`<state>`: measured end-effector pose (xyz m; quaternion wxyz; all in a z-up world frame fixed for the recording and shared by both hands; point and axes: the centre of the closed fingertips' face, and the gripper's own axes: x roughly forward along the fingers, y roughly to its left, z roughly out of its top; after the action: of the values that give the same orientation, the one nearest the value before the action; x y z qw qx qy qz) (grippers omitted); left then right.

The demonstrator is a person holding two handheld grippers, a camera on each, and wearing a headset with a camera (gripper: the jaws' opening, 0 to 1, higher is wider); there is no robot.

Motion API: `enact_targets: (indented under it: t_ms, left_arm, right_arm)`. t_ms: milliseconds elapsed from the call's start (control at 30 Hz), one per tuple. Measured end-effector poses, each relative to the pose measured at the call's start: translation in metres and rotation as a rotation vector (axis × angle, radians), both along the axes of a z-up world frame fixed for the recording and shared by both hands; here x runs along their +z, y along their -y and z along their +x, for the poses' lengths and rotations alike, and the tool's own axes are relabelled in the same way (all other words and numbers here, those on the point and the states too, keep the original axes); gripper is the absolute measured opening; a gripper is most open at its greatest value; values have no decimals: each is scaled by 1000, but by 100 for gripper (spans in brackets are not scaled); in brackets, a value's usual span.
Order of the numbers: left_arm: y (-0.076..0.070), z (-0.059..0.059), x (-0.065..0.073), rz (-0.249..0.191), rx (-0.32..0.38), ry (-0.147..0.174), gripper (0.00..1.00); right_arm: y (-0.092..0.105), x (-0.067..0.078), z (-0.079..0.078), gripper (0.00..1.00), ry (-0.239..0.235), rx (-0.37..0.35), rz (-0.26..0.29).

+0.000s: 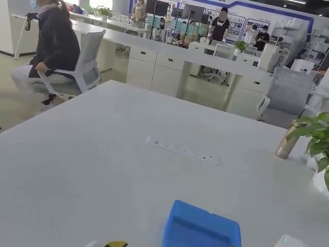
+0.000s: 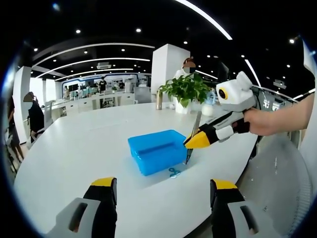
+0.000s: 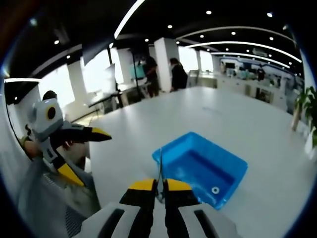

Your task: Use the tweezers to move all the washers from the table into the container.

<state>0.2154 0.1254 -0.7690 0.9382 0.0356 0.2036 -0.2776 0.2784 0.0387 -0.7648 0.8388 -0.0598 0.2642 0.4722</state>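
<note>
Left gripper [image 2: 163, 183]: jaws wide apart, empty.
Right gripper [image 3: 159, 184]: clamped on tweezers [image 3: 160, 166], whose tips point down beside the container.
Container [image 2: 158, 151]: blue, on table [image 2: 74, 163].
Washers [image 2: 173, 172]: on table, just near of container; another washer [image 3: 215, 190] inside.

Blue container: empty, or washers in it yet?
Not empty. The right gripper view shows one washer on the floor of the blue container; more washers lie on the table beside it.

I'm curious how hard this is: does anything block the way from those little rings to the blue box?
Nothing visible does. The washers lie on bare table beside the blue container; just its low wall is between.
</note>
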Motion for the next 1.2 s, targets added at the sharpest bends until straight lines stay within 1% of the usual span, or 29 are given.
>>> enact_targets:
  t_ms: [100, 200, 300, 367, 433, 467, 533, 567, 600, 633, 667, 733, 867, 967, 1167, 1200]
  left_arm:
    - [-1, 0, 0, -1, 3, 0, 78]
    - [-1, 0, 0, -6, 7, 0, 77]
    - [-2, 0, 0, -2, 9, -1, 77]
    - [-2, 0, 0, -3, 9, -1, 77]
    - [-3, 0, 0, -2, 12, 0, 77]
    - [-2, 0, 0, -4, 12, 0, 77]
    - [-2, 0, -1, -4, 10, -3, 76]
    - [-2, 0, -1, -2, 9, -3, 76]
    - [-2, 0, -1, -2, 6, -3, 76]
    - [-2, 0, -1, -1, 5, -3, 76]
    - [-2, 0, -1, 0, 5, -2, 76]
    - [-2, 0, -1, -1, 5, -2, 75]
    - [-2, 0, -1, -3, 5, -4, 75]
    - [-1, -1, -2, -2, -4, -7, 75]
    - [0, -1, -3, 6, -11, -11, 75]
    - [0, -1, -3, 6, -10, -10, 75]
  right_arm:
    - [0, 13, 7, 3, 16, 2, 21]
    - [3, 19, 19, 3, 29, -2, 26]
    - [5, 22, 36, 3, 39, -19, 22]
    - [7, 20, 45, 3, 33, -41, 18]
    - [10, 15, 57, 3, 7, -74, 28]
    - [13, 9, 65, 3, -10, -91, 27]
    - [19, -6, 77, 3, -60, -140, 18]
    - [21, -12, 80, 3, -90, -158, 15]
    - [22, -20, 81, 3, -121, -168, -7]
    - [23, -25, 84, 3, -117, -166, -22]
    - [22, -27, 87, 3, -107, -164, -24]
    - [22, -33, 91, 3, -119, -164, -36]
    - [22, -40, 95, 3, -117, -164, -70]
    - [23, -44, 97, 3, -128, -172, -70]
    - [20, -47, 98, 3, -123, -167, -67]
    - [23, -51, 100, 3, -130, -172, -70]
